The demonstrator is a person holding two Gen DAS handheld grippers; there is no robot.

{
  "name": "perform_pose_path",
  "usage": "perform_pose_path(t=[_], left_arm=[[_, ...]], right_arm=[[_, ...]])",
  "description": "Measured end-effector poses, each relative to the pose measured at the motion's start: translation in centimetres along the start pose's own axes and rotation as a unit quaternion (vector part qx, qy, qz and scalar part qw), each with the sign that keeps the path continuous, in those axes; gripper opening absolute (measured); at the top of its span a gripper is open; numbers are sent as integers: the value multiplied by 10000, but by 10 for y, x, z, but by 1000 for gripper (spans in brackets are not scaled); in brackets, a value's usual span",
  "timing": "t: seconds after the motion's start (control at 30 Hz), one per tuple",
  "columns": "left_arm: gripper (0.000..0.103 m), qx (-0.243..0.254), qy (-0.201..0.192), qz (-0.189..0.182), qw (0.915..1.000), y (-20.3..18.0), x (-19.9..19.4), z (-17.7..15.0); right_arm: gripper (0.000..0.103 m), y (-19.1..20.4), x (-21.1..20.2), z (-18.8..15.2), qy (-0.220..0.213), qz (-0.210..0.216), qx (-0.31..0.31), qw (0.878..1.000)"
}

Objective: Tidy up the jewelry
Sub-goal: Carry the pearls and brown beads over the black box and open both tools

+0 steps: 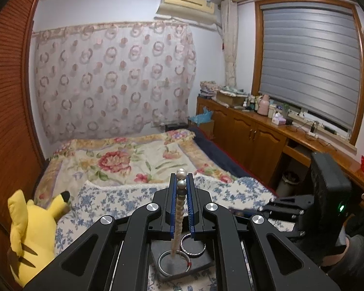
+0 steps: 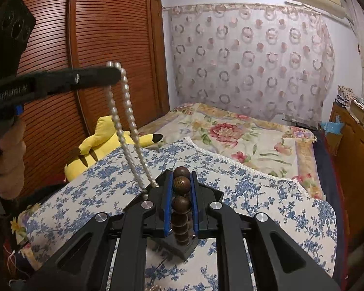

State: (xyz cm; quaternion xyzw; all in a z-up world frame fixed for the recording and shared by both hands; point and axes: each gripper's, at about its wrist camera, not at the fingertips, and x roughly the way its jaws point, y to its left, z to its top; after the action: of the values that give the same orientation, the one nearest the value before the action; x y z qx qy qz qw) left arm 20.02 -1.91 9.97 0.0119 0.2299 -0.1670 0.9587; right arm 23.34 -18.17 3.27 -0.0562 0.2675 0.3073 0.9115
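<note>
My left gripper [image 1: 181, 181] is pressed tight on a pearl necklace [image 1: 178, 214], a few grey-white pearls poking out above the blue pads. The rest of the strand hangs straight down from my jaws toward a dark tray [image 1: 206, 265] on the blue-flowered bedspread [image 1: 123, 198]. Two metal bangles [image 1: 174, 263] lie in that tray, one large ring with a red mark and a thinner twisted one leaning against it.

My right gripper [image 2: 181, 181] pinches a string of brown wooden beads [image 2: 181, 203]; one bead is carved, and the lower beads dangle between my jaws above the same dark tray. From this side I see the pearl strand as a long doubled loop dropping from my left gripper down to the tray's edge.

A yellow plush toy [image 1: 31, 228] lies by the wardrobe [image 2: 104, 48].
</note>
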Motion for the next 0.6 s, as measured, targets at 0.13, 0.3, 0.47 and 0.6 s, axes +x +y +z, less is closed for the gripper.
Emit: perform_pose_path(t=[0.13, 0.3, 0.47, 0.6], left_arm=[[7, -90, 360, 46, 9993, 10, 30, -27], [7, -249, 749, 88, 9968, 21, 59, -62], [7, -262, 957, 112, 9950, 22, 69, -88], [8, -264, 960, 128, 9949, 23, 64, -97]], right_arm=[[15, -7, 16, 1, 59, -40, 37, 10000], [15, -15, 41, 0, 216, -30, 158, 9996], [15, -16, 61, -8, 455, -81, 172, 9988], [15, -14, 67, -15, 564, -43, 218, 9982]])
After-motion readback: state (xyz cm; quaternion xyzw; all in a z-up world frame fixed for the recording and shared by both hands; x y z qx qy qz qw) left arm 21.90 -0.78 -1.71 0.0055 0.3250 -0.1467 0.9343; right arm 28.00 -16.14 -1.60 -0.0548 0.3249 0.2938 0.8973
